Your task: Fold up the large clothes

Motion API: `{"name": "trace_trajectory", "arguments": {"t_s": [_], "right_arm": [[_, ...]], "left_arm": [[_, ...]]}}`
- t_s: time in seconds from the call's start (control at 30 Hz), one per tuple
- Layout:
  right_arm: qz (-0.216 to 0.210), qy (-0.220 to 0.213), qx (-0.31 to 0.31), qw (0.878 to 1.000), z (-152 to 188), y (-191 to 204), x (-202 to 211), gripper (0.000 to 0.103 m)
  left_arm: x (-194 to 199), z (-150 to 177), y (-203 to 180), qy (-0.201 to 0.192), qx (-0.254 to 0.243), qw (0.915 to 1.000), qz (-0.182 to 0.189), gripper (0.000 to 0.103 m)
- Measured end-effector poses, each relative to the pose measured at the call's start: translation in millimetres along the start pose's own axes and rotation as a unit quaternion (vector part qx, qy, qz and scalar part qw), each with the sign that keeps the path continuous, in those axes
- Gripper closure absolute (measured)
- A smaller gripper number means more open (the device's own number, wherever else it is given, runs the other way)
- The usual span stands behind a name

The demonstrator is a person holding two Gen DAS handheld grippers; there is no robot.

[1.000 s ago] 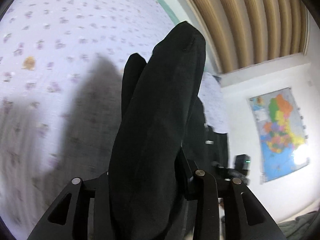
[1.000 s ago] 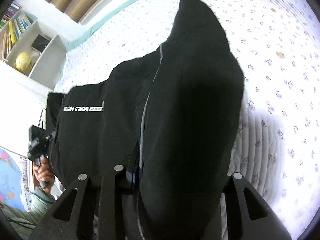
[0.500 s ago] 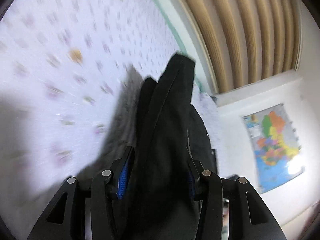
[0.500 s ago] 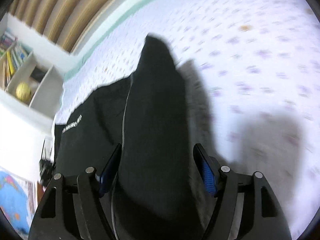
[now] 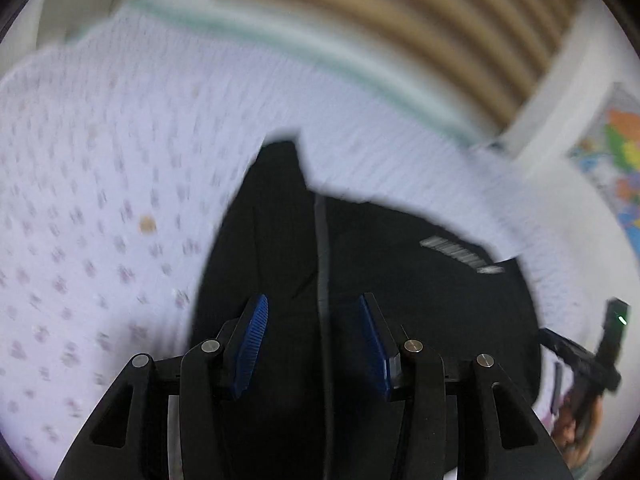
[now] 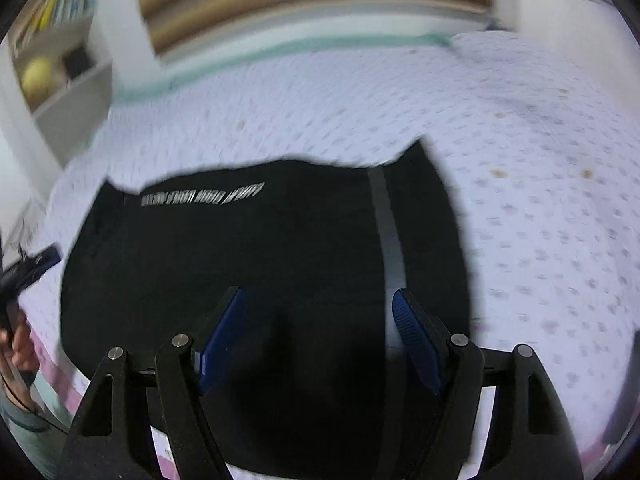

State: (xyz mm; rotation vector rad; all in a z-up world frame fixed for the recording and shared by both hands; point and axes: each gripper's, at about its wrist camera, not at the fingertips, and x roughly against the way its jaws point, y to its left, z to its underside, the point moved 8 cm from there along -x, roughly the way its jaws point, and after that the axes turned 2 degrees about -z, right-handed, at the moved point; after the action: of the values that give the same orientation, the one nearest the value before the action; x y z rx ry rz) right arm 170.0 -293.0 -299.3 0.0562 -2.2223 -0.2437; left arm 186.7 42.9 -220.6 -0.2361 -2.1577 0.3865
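Observation:
A large black garment [image 5: 400, 280] with white lettering and a grey stripe lies flat on the white flowered bedspread [image 5: 100, 200]. It also shows in the right wrist view [image 6: 240, 260], lettering toward the headboard. My left gripper [image 5: 316, 320] is open, its blue pads apart just above the garment's left part. My right gripper [image 6: 316, 320] is open above the garment's right part, next to the grey stripe [image 6: 386, 232]. Neither holds cloth.
The bedspread [image 6: 540, 200] stretches on all sides of the garment. A wooden slatted headboard [image 5: 400, 20] runs along the far edge. A shelf unit [image 6: 60, 80] stands at the far left and a wall map [image 5: 616, 152] at the right.
Both grippers held raised folds of the black garment; they have opened and let go. The garment now lies flat on the bed, and both views swung toward the headboard.

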Motion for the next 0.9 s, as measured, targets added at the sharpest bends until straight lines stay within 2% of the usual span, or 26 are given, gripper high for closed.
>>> {"name": "trace_trajectory", "arguments": {"t_s": [0.07, 0.13, 0.2, 0.33, 0.43, 0.47, 0.5, 0.53, 0.57, 0.6, 0.63, 0.67, 0.7, 0.77, 0.83, 0.9], "right_arm": [[0.035, 0.045, 0.012, 0.998, 8.7, 3.2, -38.2, 0.026], [0.047, 0.063, 0.02, 0.997, 14.6, 5.1, -65.7, 0.026], [0.057, 0.066, 0.016, 0.996, 15.3, 1.4, -71.5, 0.026], [0.057, 0.066, 0.003, 0.996, 14.4, -1.5, -66.8, 0.026], [0.044, 0.045, -0.014, 0.998, 16.1, -1.2, -42.7, 0.026], [0.04, 0.033, -0.017, 0.999, 15.8, 0.6, -31.2, 0.026], [0.038, 0.024, -0.018, 0.999, 15.0, 2.4, -22.5, 0.026], [0.034, 0.007, -0.019, 0.999, 12.6, 5.9, -6.1, 0.026], [0.032, -0.006, -0.02, 0.999, 10.8, 8.9, 6.8, 0.026], [0.029, -0.021, -0.018, 0.999, 8.5, 13.7, 23.8, 0.026], [0.03, -0.037, -0.015, 0.999, 5.4, 20.3, 41.0, 0.026], [0.035, -0.055, -0.011, 0.998, 2.4, 27.5, 59.1, 0.024], [0.039, -0.065, -0.009, 0.997, 1.9, 31.2, 69.4, 0.023], [0.044, -0.089, -0.007, 0.995, 1.5, 41.1, 93.9, 0.021], [0.041, -0.108, -0.014, 0.993, 0.9, 54.8, 113.2, 0.02], [0.033, -0.124, -0.019, 0.992, 0.2, 62.3, 128.9, 0.019]], "left_arm": [[-33.6, 8.5, 12.4, 0.051, 0.03, 0.9982, -0.01, 0.053], [-49.6, 8.8, 20.2, 0.062, 0.047, 0.9969, -0.006, 0.053], [-50.8, 6.1, 21.4, 0.068, 0.045, 0.9966, -0.011, 0.053], [-26.4, 3.3, 8.9, 0.036, 0.011, 0.9987, -0.035, 0.053], [7.5, 8.0, -8.1, 0.0, -0.01, 0.9998, -0.019, 0.053], [28.1, 9.7, -16.0, -0.018, -0.022, 0.9993, -0.025, 0.053], [42.5, 10.8, -19.7, -0.03, -0.032, 0.9979, -0.048, 0.053], [58.1, 11.6, -23.8, -0.043, -0.046, 0.9945, -0.084, 0.053], [77.7, 12.7, -30.0, -0.061, -0.066, 0.9875, -0.129, 0.053], [104.1, 14.1, -42.7, -0.094, -0.097, 0.9764, -0.168, 0.052], [117.9, 15.1, -52.1, -0.112, -0.112, 0.9707, -0.181, 0.051], [140.5, 18.2, -65.8, -0.144, -0.132, 0.9606, -0.198, 0.045], [153.6, 20.2, -74.5, -0.164, -0.138, 0.9548, -0.206, 0.041], [182.7, 24.0, -88.6, -0.214, -0.137, 0.9399, -0.229, 0.039], [213.4, 31.4, -103.5, -0.269, -0.135, 0.9227, -0.241, 0.031], [235.3, 36.7, -114.3, -0.299, -0.134, 0.9123, -0.245, 0.03]]}}
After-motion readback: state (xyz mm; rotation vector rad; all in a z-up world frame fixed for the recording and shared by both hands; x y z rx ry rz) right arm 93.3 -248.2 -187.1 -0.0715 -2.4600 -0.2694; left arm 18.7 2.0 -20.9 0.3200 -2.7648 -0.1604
